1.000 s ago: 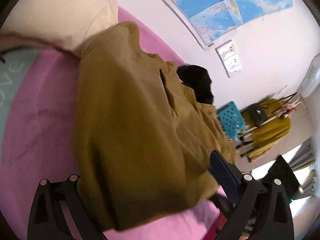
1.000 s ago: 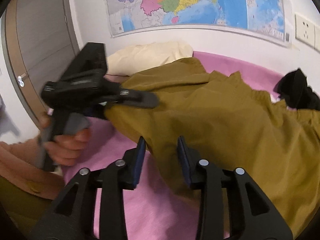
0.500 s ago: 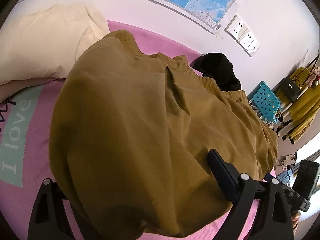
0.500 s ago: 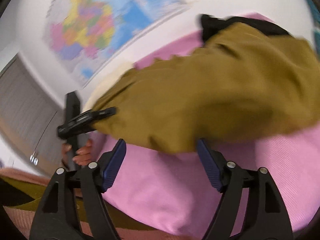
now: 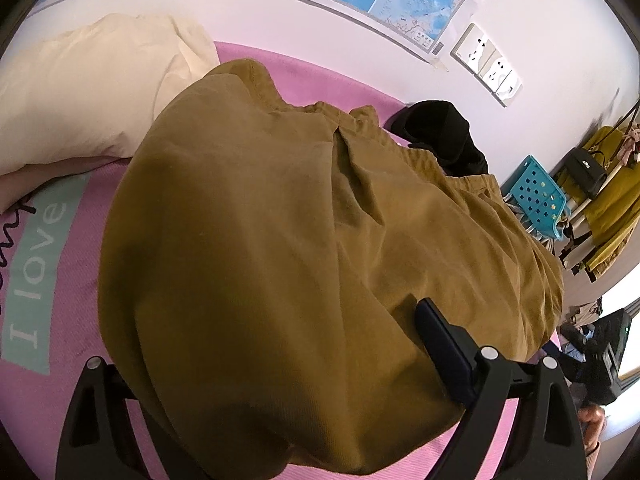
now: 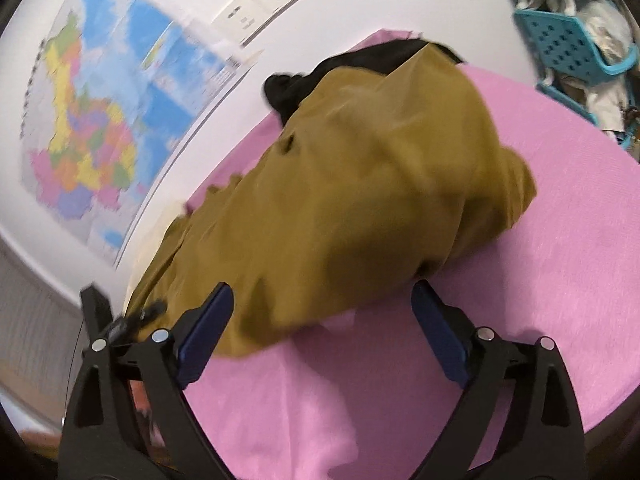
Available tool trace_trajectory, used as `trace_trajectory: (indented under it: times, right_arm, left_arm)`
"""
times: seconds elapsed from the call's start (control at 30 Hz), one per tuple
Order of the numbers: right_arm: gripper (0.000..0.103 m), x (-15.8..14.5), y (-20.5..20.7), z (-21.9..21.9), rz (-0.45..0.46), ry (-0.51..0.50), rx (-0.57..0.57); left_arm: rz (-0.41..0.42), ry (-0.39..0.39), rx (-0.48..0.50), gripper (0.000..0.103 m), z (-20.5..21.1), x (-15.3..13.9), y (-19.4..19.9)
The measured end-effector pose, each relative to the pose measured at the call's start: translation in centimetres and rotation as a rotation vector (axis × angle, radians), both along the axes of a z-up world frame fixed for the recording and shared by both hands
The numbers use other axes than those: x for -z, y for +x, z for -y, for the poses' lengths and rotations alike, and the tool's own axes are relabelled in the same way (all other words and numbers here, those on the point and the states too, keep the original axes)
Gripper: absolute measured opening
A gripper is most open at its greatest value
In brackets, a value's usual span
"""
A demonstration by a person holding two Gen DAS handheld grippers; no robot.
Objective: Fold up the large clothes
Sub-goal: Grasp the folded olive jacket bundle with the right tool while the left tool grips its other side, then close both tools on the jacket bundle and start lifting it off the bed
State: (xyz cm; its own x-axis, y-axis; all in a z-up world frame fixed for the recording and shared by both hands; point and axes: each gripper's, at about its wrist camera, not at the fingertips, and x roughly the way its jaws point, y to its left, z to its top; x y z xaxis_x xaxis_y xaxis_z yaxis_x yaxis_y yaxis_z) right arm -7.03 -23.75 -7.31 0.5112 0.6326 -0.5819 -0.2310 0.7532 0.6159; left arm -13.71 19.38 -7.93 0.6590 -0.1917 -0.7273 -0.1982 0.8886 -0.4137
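Note:
A large mustard-brown garment (image 5: 280,248) lies bunched on the pink bedsheet (image 5: 60,360). It also shows in the right wrist view (image 6: 360,200). My left gripper (image 5: 280,360) has its jaws wide apart; the cloth drapes over the left finger and hides it, and the right finger (image 5: 444,340) lies against the cloth. My right gripper (image 6: 320,320) is open and empty, hovering over the sheet (image 6: 440,360) at the garment's near edge. The left gripper appears at the far left of the right wrist view (image 6: 116,320).
A cream pillow (image 5: 88,88) lies at the head of the bed. A black garment (image 5: 440,132) sits by the wall. Blue baskets (image 5: 536,196) and hanging clothes (image 5: 612,200) stand beyond the bed. A wall map (image 6: 112,120) and sockets (image 5: 488,68) are on the wall.
My right gripper has opened wide and swung to the garment's other end. The left view has turned toward the wall, with the cloth now spread over its left finger.

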Motion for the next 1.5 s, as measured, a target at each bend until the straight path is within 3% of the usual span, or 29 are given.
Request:
trace_trajectory:
  times: [0.13, 0.33, 0.5, 0.63, 0.77, 0.93, 1.17, 1.33, 1.5]
  right_arm:
    - [0.098, 0.0, 1.3, -0.5, 0.003, -0.002, 0.05]
    - [0.098, 0.1, 1.9, -0.9, 0.005, 0.008, 0.142]
    - [0.093, 0.1, 0.7, 0.3, -0.029, 0.022, 0.139]
    - [0.094, 0.0, -0.1, 0.1, -0.047, 0.005, 0.119]
    - [0.094, 0.2, 1.1, -1.5, -0.04, -0.007, 0.092]
    - [0.098, 0.0, 2.6, -2.7, -0.038, -0.007, 0.135]
    - [0.089, -2.0, 0.6, -2.6, 0.12, 0.056, 0.119]
    - [0.087, 0.5, 1.8, -2.2, -0.042, 0.022, 0.091]
    - [0.09, 0.5, 2.9, -2.9, -0.039, 0.059, 0.102]
  left_arm:
    - [0.007, -0.002, -0.003, 0.09, 0.0, 0.1, 0.0]
    - [0.006, 0.01, -0.01, 0.091, 0.1, 0.1, 0.1]
    - [0.008, 0.016, -0.006, 0.091, 0.1, 0.1, 0.1]
    - [0.007, 0.008, -0.011, 0.091, 0.1, 0.1, 0.2]
    - [0.009, 0.007, -0.012, 0.091, 0.1, 0.1, 0.2]
    - [0.012, -0.002, -0.003, 0.091, 0.0, 0.1, 0.1]
    - [0.012, -0.024, 0.001, 0.091, -0.3, 0.1, 0.1]
    - [0.017, -0.017, 0.006, 0.091, -0.2, 0.1, 0.0]
    - [0.015, -0.009, 0.024, 0.096, 0.0, 0.1, 0.3]
